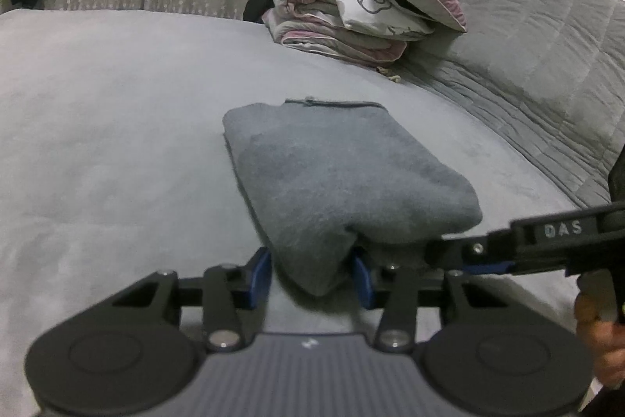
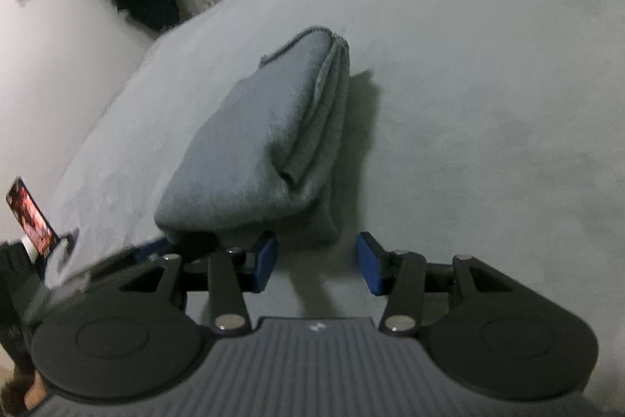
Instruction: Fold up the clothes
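Folded grey garment [image 1: 336, 178] runs lengthwise away — left tongs [image 1: 312, 274] pinch its near end, right tongs [image 2: 318, 262] apart.

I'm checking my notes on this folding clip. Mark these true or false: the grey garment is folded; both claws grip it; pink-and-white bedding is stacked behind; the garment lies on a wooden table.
1. The grey knit garment is folded into a compact bundle. True.
2. Both claws grip it. False: the left claw has a corner between its pads; the right claw is open, beside the garment.
3. Folded pink-and-white bedding is stacked behind. True.
4. It lies on a wooden table. False: it lies on a grey bed cover.
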A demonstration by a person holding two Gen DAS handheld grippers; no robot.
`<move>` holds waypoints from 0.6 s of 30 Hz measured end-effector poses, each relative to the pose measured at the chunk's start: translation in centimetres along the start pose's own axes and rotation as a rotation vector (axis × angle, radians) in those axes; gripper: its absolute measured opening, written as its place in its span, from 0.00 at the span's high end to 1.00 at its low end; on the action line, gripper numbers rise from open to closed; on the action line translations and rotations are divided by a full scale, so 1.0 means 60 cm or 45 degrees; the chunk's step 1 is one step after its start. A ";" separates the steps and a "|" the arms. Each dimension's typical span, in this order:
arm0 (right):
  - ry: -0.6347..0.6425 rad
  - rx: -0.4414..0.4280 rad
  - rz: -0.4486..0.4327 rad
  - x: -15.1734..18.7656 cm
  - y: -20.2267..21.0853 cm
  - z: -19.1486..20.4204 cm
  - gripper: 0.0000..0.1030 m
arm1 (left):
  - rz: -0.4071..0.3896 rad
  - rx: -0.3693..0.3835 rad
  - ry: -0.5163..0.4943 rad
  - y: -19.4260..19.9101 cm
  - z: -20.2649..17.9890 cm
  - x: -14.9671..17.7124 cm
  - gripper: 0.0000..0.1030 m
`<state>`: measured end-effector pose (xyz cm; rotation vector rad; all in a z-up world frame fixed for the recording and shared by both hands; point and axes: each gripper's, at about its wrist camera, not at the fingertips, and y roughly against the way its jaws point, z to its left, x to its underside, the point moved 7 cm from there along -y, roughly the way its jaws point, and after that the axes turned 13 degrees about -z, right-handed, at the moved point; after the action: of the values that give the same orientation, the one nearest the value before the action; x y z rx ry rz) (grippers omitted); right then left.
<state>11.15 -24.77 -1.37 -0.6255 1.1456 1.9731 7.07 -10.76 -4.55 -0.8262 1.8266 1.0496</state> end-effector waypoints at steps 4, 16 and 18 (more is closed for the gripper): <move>-0.012 0.027 -0.077 0.002 -0.016 0.007 0.62 | -0.003 -0.013 -0.027 -0.001 -0.003 -0.004 0.73; 0.045 0.108 -0.040 0.001 -0.016 0.012 0.78 | 0.029 -0.017 -0.084 0.007 0.002 -0.001 0.69; 0.033 0.102 -0.051 -0.004 -0.005 0.009 0.68 | 0.020 -0.010 -0.052 0.018 0.012 -0.007 0.58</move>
<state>11.54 -24.27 -1.06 -0.6289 1.2128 1.8806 6.58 -9.57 -4.00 -0.7910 1.7987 1.0767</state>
